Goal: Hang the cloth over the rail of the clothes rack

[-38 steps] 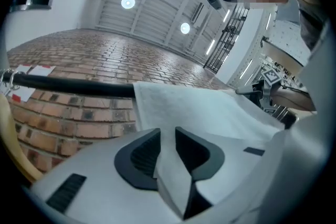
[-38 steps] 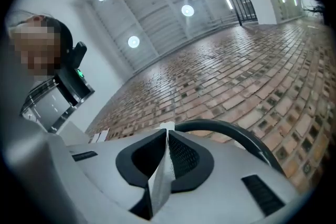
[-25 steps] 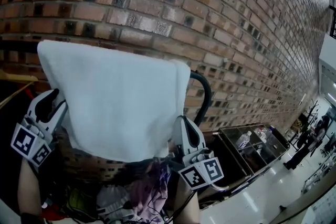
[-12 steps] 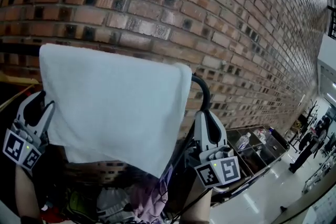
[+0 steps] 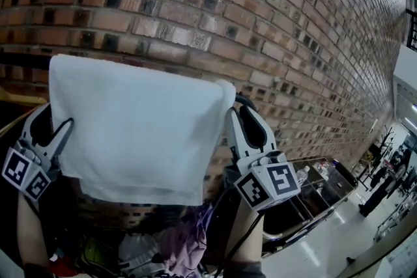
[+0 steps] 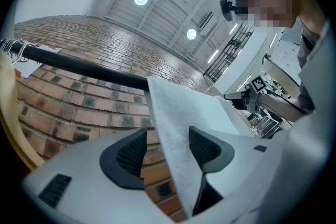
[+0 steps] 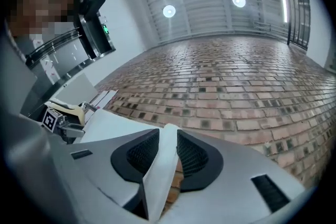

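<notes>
A white cloth point(image 5: 140, 127) hangs draped over the black rail point(image 6: 79, 68) in front of the brick wall. The rail's curved end point(image 5: 253, 112) shows just right of the cloth. My left gripper point(image 5: 53, 130) is at the cloth's left edge and its jaws are opening. In the left gripper view the cloth's edge point(image 6: 176, 123) runs between the wide-apart pads, with a clear gap on the left pad's side. My right gripper point(image 5: 244, 124) is at the cloth's right edge, jaws opening too, and a fold of cloth point(image 7: 160, 170) stands loosely between its pads.
The brick wall point(image 5: 260, 23) stands close behind the rack. A heap of mixed clothes point(image 5: 182, 241) lies below the cloth. A glass-topped cart point(image 5: 313, 179) stands low at the right, with a person point(image 5: 373, 184) farther off on the shiny floor. A wooden bar point(image 5: 19, 101) crosses at the left.
The right gripper has risen from under the cloth's bottom corner to its right edge, and its jaws have spread. The left jaws have widened. The cloth's lower corner has dropped straight.
</notes>
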Available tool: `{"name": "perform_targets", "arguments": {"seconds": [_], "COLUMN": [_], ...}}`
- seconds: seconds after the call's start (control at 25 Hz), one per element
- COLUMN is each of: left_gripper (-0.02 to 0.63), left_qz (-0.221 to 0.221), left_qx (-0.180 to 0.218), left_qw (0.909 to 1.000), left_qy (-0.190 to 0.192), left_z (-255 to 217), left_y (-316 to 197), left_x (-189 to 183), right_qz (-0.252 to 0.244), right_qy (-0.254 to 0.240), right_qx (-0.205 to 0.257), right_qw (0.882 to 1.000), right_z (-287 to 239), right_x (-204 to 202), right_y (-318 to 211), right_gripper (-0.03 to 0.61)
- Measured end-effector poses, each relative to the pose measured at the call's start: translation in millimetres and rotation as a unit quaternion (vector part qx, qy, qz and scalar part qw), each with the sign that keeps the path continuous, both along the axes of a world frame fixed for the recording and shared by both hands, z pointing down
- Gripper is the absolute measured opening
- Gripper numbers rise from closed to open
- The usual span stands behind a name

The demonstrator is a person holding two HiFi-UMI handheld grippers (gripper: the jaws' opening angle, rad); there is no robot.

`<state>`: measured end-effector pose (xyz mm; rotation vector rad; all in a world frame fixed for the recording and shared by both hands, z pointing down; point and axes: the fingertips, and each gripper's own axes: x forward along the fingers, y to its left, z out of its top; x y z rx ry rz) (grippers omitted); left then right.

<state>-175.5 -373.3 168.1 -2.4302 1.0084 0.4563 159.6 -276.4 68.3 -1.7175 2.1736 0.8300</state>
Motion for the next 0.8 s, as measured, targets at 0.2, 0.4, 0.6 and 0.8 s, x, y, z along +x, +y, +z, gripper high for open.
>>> {"name": "perform_targets", "arguments": {"seconds": [0.2, 0.4, 0.6, 0.8], "left_gripper": [0.287, 0.169, 0.061, 0.061], "left_qz": [0.021, 0.016, 0.015, 0.005], "left_qx": [-0.009, -0.002, -0.002, 0.028], "left_qw": [0.9997, 0.9998, 0.9999, 0.9995], "left_qy": [-0.009, -0.011, -0.007, -0.013], "left_z": [-12, -24, -26, -32], "left_y": [-3, -7, -4, 14], "left_x": [2, 10, 8, -2], "right_qz": [-0.022, -0.028, -0.041, -0.059], "right_qy": [-0.018, -0.040, -0.072, -0.123], "right_qx": [-0.029, -0.002, 0.022, 0.030], "right_qw": [0.999, 0.999, 0.996, 0.990], "right_z": [-6, -14, -26, -28], "right_x": [-9, -5, 11, 35], "right_y": [-17, -9, -5, -2], "right_gripper": [0.120, 0.044, 0.038, 0.038]}}
